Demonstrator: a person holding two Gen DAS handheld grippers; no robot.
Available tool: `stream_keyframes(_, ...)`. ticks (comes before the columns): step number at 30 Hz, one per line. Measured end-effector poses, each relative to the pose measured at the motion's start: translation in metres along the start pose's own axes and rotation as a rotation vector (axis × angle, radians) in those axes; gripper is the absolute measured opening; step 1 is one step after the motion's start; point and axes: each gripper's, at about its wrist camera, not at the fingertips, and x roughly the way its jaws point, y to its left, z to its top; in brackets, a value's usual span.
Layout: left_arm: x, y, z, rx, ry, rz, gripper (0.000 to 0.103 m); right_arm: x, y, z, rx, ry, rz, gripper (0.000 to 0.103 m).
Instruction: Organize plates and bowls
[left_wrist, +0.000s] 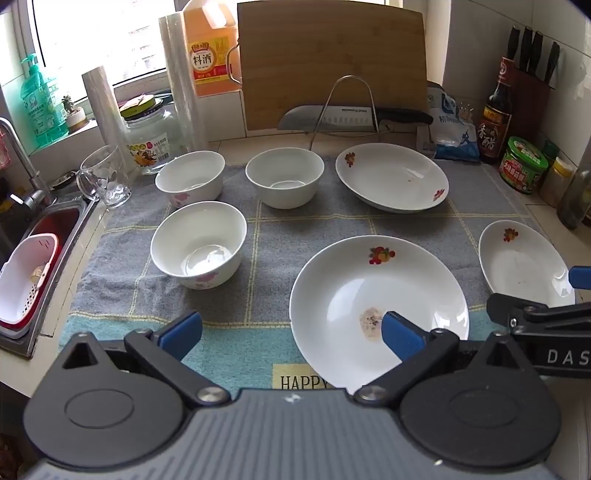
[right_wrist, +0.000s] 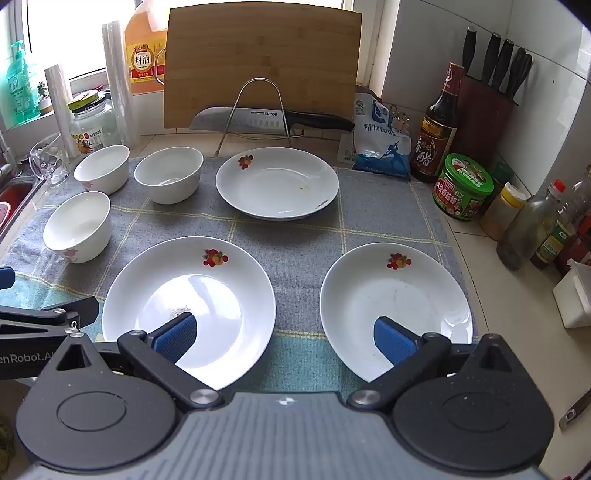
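Three white plates and three white bowls are sitting apart from one another on a grey checked dish mat on the kitchen counter. The far plate is lying just in front of a wire rack holding a knife against a bamboo cutting board. The near left plate is carrying a small smear at its centre; the near right plate is lying just beside it. The bowls are grouped at the mat's left side: back left bowl, back middle bowl and front bowl.

The left gripper is hovering with its tongs spread wide, gripping nothing, its right pad above the smeared plate. The right gripper is likewise hanging wide apart and empty, one pad over each near plate.
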Motion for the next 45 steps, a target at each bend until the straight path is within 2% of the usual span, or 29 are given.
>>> stream_keyframes(3,-0.002,0.005,0.002,-0.019,-0.008,-0.022,0.102,0.001,0.0,0.0,-0.001,-0.001,-0.001,0.103)
stream_keyframes(45,-0.004,0.003,0.01,-0.014,-0.018,-0.009,0.102,-0.005,0.004,0.011,-0.016,-0.018,-0.003,0.103)
